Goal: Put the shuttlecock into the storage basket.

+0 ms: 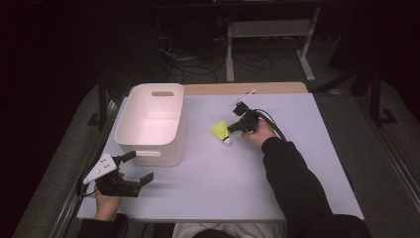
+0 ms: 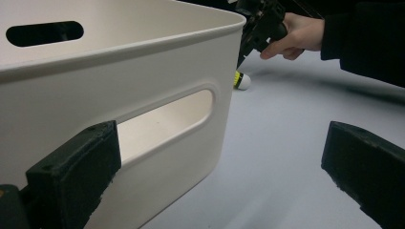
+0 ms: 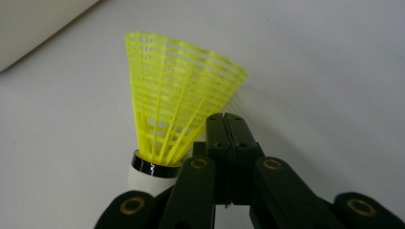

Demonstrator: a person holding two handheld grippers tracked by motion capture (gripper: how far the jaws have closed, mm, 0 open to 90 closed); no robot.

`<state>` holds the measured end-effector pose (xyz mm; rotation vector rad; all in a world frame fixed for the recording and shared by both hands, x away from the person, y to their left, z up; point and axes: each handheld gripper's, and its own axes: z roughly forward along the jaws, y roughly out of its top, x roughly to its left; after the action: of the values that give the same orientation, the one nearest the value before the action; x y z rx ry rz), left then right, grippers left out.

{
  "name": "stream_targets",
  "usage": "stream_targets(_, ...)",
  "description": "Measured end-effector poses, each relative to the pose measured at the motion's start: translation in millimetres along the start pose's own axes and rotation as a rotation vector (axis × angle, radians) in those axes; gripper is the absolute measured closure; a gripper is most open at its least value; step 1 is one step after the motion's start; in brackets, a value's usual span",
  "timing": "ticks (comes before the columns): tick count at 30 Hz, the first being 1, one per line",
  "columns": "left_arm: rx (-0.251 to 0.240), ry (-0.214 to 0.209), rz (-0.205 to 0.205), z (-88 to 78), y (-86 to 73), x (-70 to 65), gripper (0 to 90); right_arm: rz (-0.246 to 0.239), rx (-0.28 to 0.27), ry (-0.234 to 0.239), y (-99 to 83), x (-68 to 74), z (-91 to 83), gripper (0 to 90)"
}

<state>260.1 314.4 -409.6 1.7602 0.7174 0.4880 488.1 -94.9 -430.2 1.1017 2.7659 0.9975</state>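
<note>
A yellow shuttlecock (image 1: 220, 131) with a white cork lies on the pale table (image 1: 223, 183), right of the white bin (image 1: 148, 148). My right gripper (image 1: 231, 129) reaches in from its right. In the right gripper view the jaws are pressed together, and the right gripper (image 3: 227, 117) has its tip against the mesh skirt of the shuttlecock (image 3: 176, 95); nothing shows between the jaws. My left gripper (image 1: 140, 166) rests near the front left corner, jaws wide apart. In its own view the left gripper (image 2: 222, 143) looks past the slotted front wall of the bin (image 2: 143, 62) at the shuttlecock (image 2: 241, 81).
The bin stands at the table's left with nothing visible inside. Its front wall is close to the left jaw. The far hand with the right gripper (image 2: 260, 28) shows beyond the bin's corner. Past the table's far edge the floor is dark, with cables and a metal frame (image 1: 267, 29).
</note>
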Motion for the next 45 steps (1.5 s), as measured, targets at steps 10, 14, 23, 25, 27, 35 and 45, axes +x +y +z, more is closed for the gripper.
stream_targets(10, -0.001, 0.000, -0.001, -0.1, 0.0, 0.0, 0.0, -0.018, -0.011, 0.002, 3.2, 6.6, -2.5, 88.4)
stream_targets(14, 0.000, 0.000, -0.001, 0.0, 0.0, 0.0, 0.0, -0.021, -0.019, 0.000, 3.4, 7.0, -7.3, 88.5)
stream_targets(23, 0.000, 0.000, -0.001, 0.0, 0.0, 0.0, 0.0, -0.045, -0.047, 0.008, 5.7, 16.3, -20.5, 88.4)
stream_targets(25, 0.000, 0.000, -0.001, 0.0, 0.0, 0.1, 0.0, -0.056, -0.055, 0.012, 6.6, 19.6, -23.9, 88.4)
stream_targets(27, 0.000, 0.000, -0.001, 0.1, 0.0, 0.0, 0.0, -0.065, -0.063, 0.013, 7.2, 22.2, -26.6, 88.4)
stream_targets(35, 0.000, -0.001, -0.001, 0.1, 0.0, -0.1, 0.0, -0.087, -0.085, 0.018, 6.7, 30.8, -37.8, 86.7)
stream_targets(45, -0.001, 0.000, -0.003, 0.1, 0.1, 0.0, 0.0, -0.089, -0.098, 0.016, 5.6, 35.6, -45.8, 58.9)
